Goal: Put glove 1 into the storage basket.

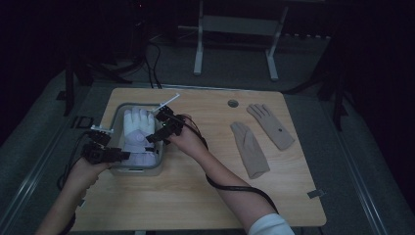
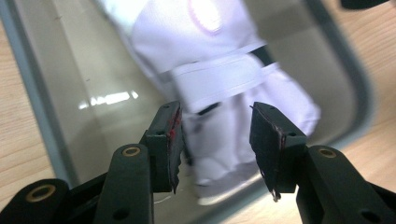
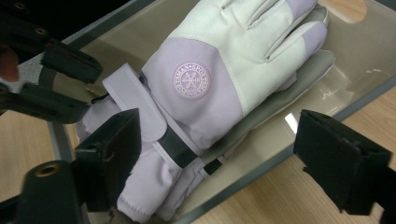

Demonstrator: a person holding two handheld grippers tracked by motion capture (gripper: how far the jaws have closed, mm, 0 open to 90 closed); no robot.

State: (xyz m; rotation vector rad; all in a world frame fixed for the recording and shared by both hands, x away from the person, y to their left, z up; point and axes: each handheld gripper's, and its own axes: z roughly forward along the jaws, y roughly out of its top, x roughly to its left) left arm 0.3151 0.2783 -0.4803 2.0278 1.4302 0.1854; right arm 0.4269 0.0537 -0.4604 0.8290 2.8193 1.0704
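Now both grippers (image 1: pixel 108 152) (image 1: pixel 157 125) hover, jaws apart, over the glove (image 1: pixel 137 131).

Table: I see a light wooden top (image 1: pixel 195 191) with rounded corners and a small round grommet hole (image 1: pixel 233 103) near its far edge.
Left side: a grey bin (image 1: pixel 116 120) sits directly on the wood.
Right side: two beige gloves (image 1: pixel 259 137) lie flat, side by side, well apart from the bin.

ski gloves (image 1: pixel 136 131) in bin (image 1: pixel 116 116), thin gloves (image 1: pixel 259 137) right
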